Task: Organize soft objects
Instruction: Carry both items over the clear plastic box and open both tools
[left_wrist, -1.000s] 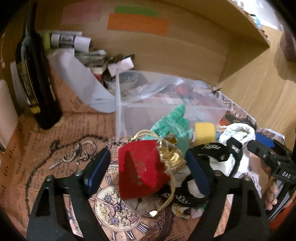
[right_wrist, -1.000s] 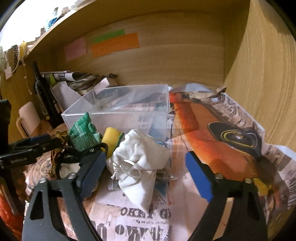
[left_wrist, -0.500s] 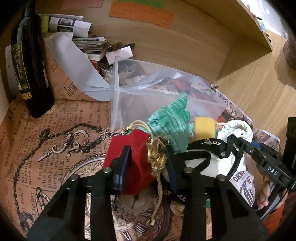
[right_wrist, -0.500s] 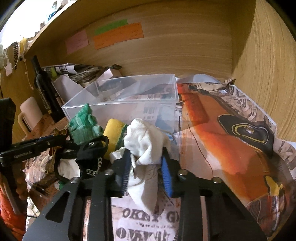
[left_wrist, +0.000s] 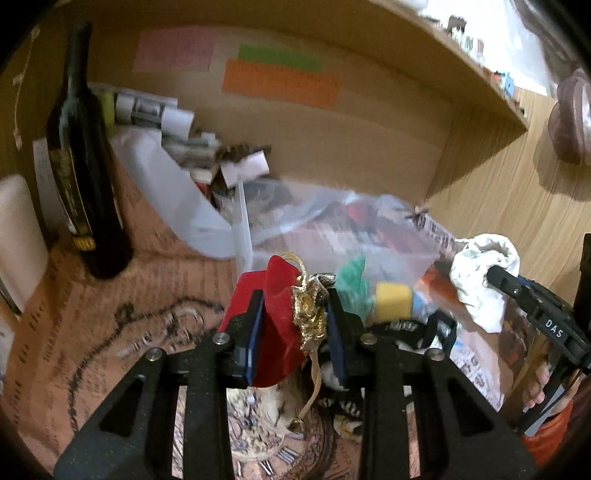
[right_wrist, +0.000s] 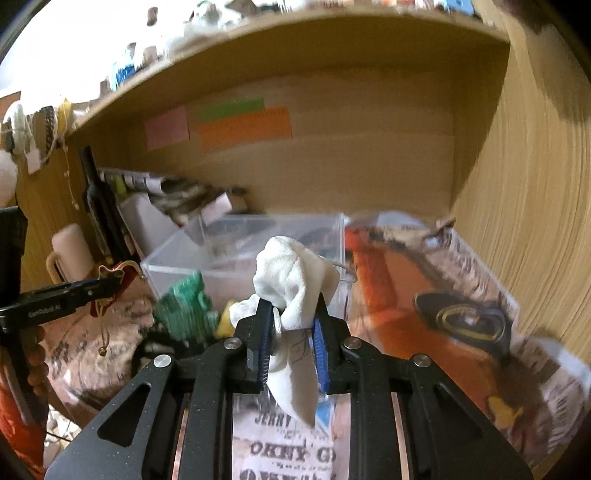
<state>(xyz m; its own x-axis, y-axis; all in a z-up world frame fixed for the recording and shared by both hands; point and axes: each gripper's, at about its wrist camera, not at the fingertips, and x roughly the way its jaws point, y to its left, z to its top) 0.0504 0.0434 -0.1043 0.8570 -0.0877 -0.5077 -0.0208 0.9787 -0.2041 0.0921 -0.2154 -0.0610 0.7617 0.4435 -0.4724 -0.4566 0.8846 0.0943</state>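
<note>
My left gripper (left_wrist: 295, 332) is shut on a red velvet pouch (left_wrist: 275, 295) with a gold drawstring top, held above the paper-covered surface. My right gripper (right_wrist: 291, 332) is shut on a white cloth pouch (right_wrist: 295, 280), also lifted; it shows at the right of the left wrist view (left_wrist: 484, 273). A clear plastic box (right_wrist: 243, 251) stands just behind both. A green knitted item (right_wrist: 184, 306), a yellow sponge (left_wrist: 393, 301) and a black strap (left_wrist: 406, 328) lie in front of the box.
A dark bottle (left_wrist: 81, 166) stands at the left. Rolled papers and clutter (left_wrist: 177, 129) fill the back left corner. A wooden wall (right_wrist: 524, 221) closes the right side. Newspaper (right_wrist: 443, 314) covers the shelf floor.
Both grippers closed on their pouches and have lifted them off the surface. The red pouch and the white pouch now hang in the air in front of the clear box.
</note>
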